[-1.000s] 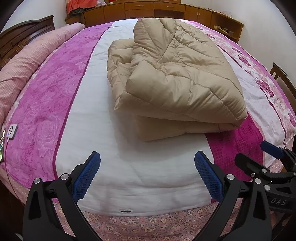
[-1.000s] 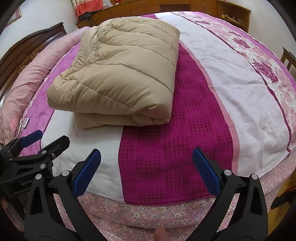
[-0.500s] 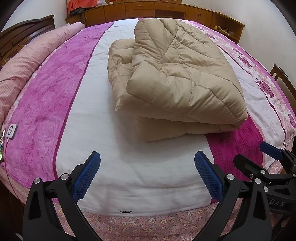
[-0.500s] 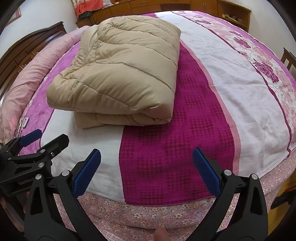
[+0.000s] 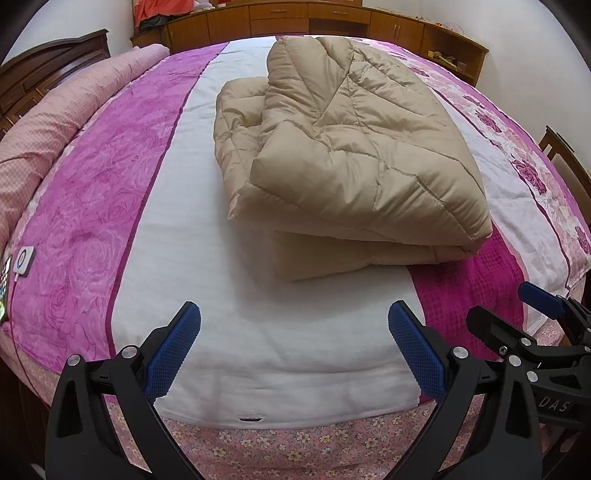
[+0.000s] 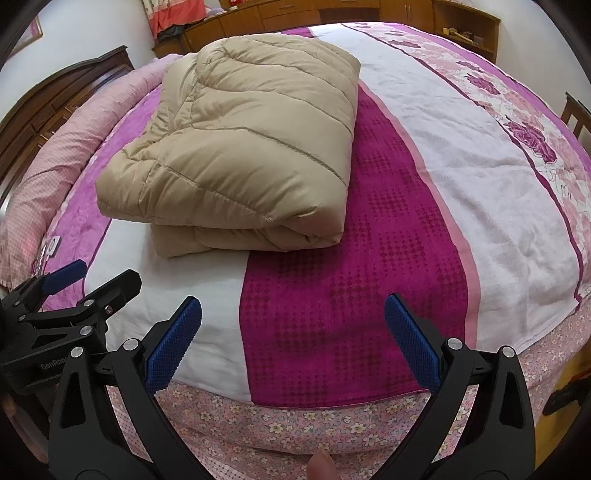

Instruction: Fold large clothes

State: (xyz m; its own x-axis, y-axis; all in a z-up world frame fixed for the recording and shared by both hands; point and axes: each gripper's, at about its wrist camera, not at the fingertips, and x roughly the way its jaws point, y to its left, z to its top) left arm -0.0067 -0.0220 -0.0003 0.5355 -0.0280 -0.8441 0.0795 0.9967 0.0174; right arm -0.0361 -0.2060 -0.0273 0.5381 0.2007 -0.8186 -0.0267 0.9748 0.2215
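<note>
A beige quilted down coat (image 5: 347,162) lies folded in a thick stack on the bed; the right wrist view has the same coat (image 6: 243,147) at its upper left. My left gripper (image 5: 293,350) is open over the white stripe at the bed's near edge, a short way in front of the stack, holding nothing. My right gripper (image 6: 293,347) is open too, over the magenta stripe to the right of the coat, empty. Each gripper shows at the side of the other's view: the right one (image 5: 517,332), the left one (image 6: 85,284).
The bed (image 5: 92,221) carries a pink, white and magenta blanket with a floral skirt (image 6: 295,417) at the near edge. A small white device (image 5: 23,260) lies at its left. A pink bolster (image 5: 55,118) lines the wooden headboard. Wooden cabinets (image 5: 295,16) stand behind; a chair (image 5: 565,155) at right.
Hardly anything has changed: both grippers stay open at the near edge of the bed, with only a slight drift of the views. The folded coat has not moved.
</note>
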